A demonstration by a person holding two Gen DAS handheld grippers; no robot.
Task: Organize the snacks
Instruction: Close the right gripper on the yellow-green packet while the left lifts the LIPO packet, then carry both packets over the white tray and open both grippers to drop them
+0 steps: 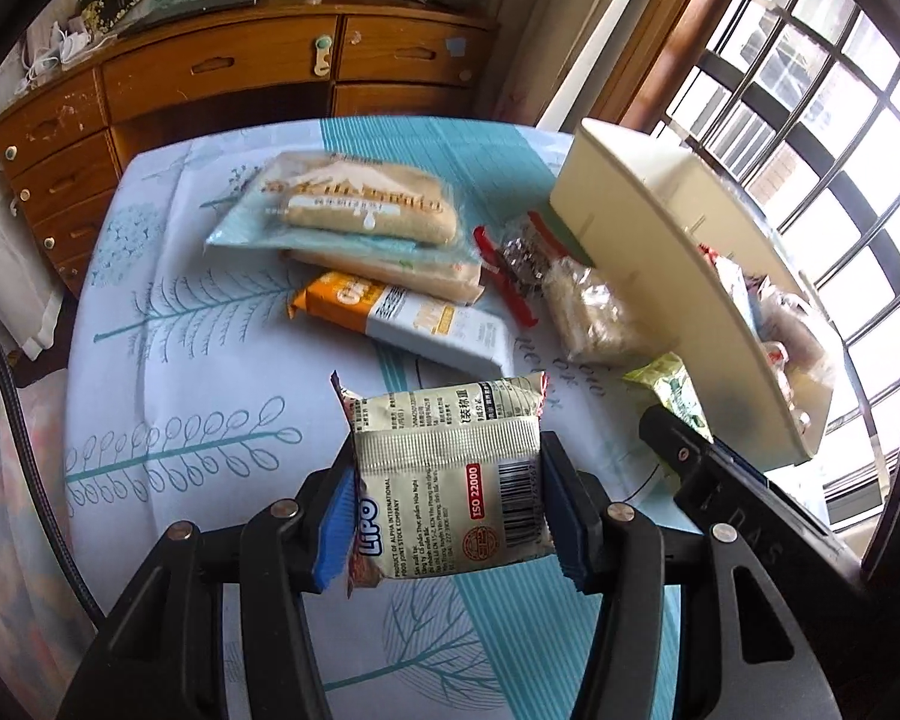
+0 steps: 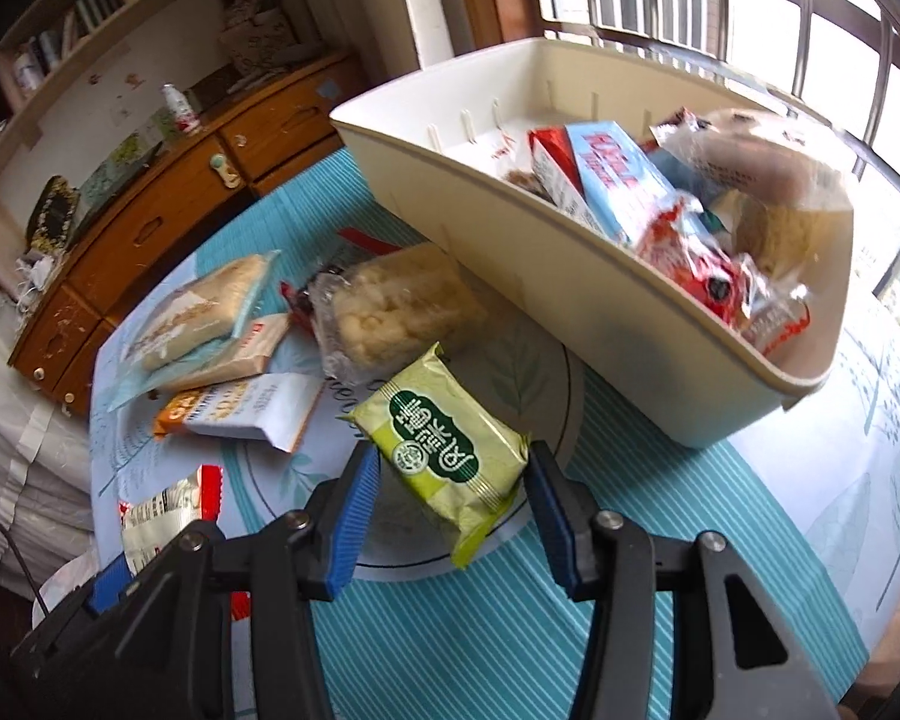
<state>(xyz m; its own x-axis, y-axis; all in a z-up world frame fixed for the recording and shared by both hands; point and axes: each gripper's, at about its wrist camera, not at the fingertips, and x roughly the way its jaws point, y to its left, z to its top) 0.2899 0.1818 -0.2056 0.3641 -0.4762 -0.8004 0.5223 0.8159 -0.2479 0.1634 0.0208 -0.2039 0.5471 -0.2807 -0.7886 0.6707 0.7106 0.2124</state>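
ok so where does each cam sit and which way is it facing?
Left wrist: on the left claw, looking down over the table toward a wooden dresser; its fingers clamp a LiPO packet.
Right wrist: on the right claw, facing the cream bin and window; it clamps a green packet.
Shared: bin, orange-and-white packet, each other's claw.

1. The left gripper (image 1: 447,480) clamps a silver Lipo packet (image 1: 450,474) at lower centre.
2. Bread packs (image 1: 354,210) lie mid-frame on the tablecloth (image 1: 168,360).
3. A cream bin (image 1: 660,252) stands at right.
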